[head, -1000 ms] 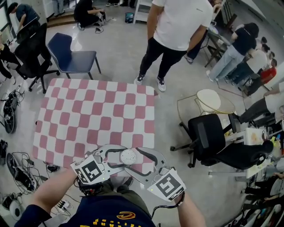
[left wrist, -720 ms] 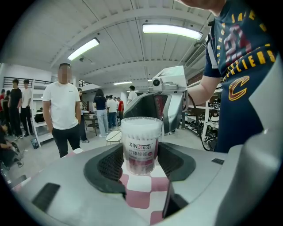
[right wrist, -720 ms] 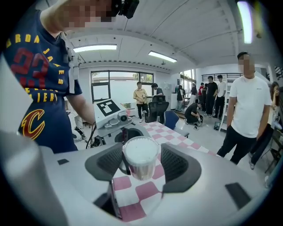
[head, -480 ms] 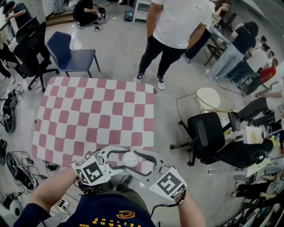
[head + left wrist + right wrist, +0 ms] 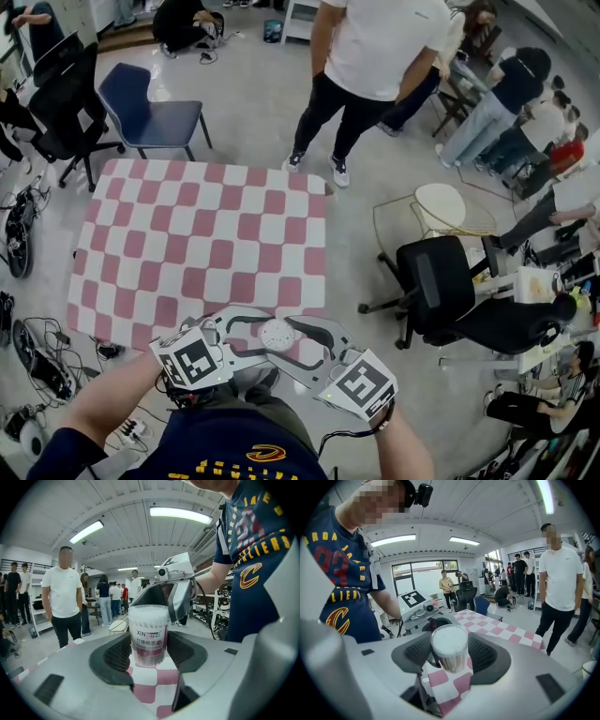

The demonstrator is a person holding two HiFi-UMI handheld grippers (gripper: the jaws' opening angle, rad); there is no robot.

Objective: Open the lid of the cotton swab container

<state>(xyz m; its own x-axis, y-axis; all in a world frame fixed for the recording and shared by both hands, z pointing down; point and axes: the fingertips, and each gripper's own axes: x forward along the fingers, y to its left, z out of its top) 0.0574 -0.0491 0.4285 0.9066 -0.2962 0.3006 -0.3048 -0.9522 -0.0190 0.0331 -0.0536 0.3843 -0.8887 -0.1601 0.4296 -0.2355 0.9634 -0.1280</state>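
The cotton swab container [image 5: 277,335], a clear tub with a white lid, stands at the near edge of the checkered table [image 5: 202,244]. My left gripper [image 5: 261,336] comes in from the left and is shut on the tub's labelled body [image 5: 148,637], a pad pressed on each side. From the right, my right gripper [image 5: 292,339] has its jaws closing around the lid [image 5: 449,641]; the pads stand close beside it, apart by a sliver. In the left gripper view my left gripper [image 5: 149,645] faces the right one [image 5: 180,592].
A person in a white shirt [image 5: 375,56] stands at the table's far edge. A blue chair [image 5: 150,112] is at the far left corner, a black office chair [image 5: 441,291] to the right. Cables [image 5: 37,356] lie on the floor at left.
Both grippers and the container stay at the table's near edge, barely shifted in view. The right jaws look slightly nearer the lid.
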